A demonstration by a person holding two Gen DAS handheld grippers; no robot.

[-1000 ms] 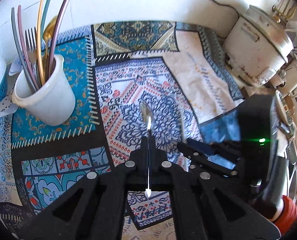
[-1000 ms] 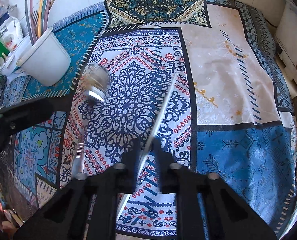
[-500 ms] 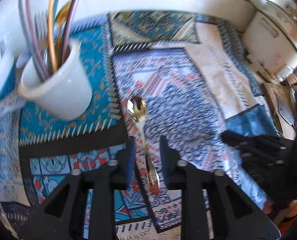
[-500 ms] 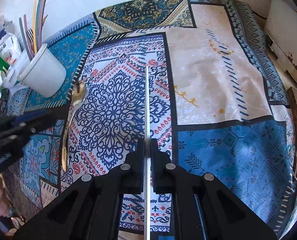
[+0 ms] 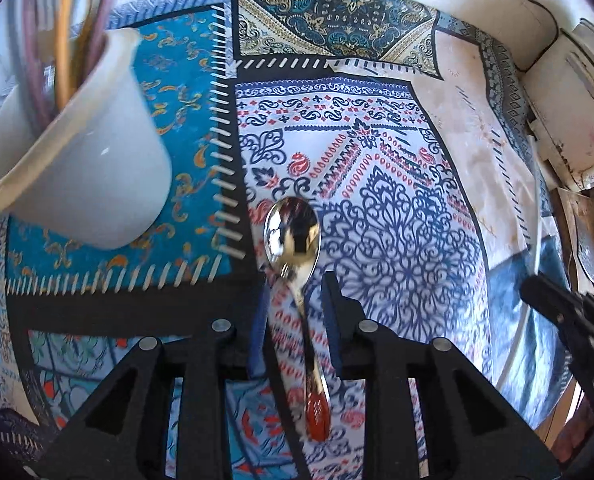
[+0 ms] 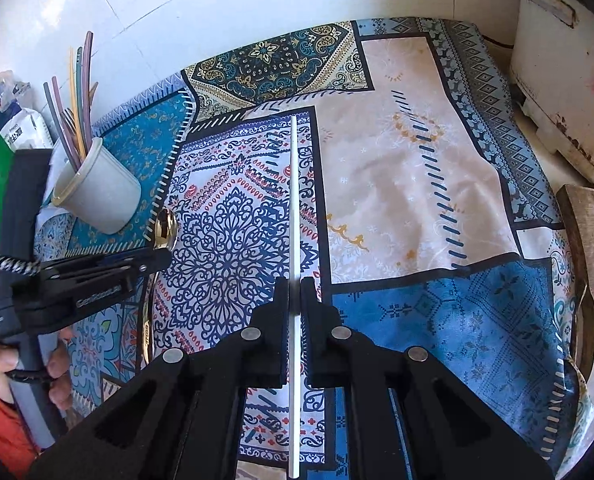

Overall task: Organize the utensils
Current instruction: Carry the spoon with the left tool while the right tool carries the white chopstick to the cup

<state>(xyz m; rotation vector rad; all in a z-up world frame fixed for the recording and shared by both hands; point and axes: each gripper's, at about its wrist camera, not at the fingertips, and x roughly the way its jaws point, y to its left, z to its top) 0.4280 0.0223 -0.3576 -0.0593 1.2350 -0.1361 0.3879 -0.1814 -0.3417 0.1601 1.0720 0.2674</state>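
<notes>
Spoon (image 5: 295, 264), shiny metal, lies on the patterned tablecloth (image 5: 385, 184), its neck between the left gripper's (image 5: 295, 292) narrowly parted jaws, which have just been opening and do not press it. Just to the left stands a white cup (image 5: 85, 184) holding coloured utensils (image 6: 75, 108). The right gripper (image 6: 293, 292) is clamped on a thin white chopstick (image 6: 293, 200).

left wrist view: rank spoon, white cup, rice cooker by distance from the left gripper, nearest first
From the left gripper:
1. Spoon, lying on the cloth between the open fingers, bowl just ahead.
2. White cup, up-left on the teal patch, holding utensils.
3. Rice cooker, far right edge, beyond the cloth.
</notes>
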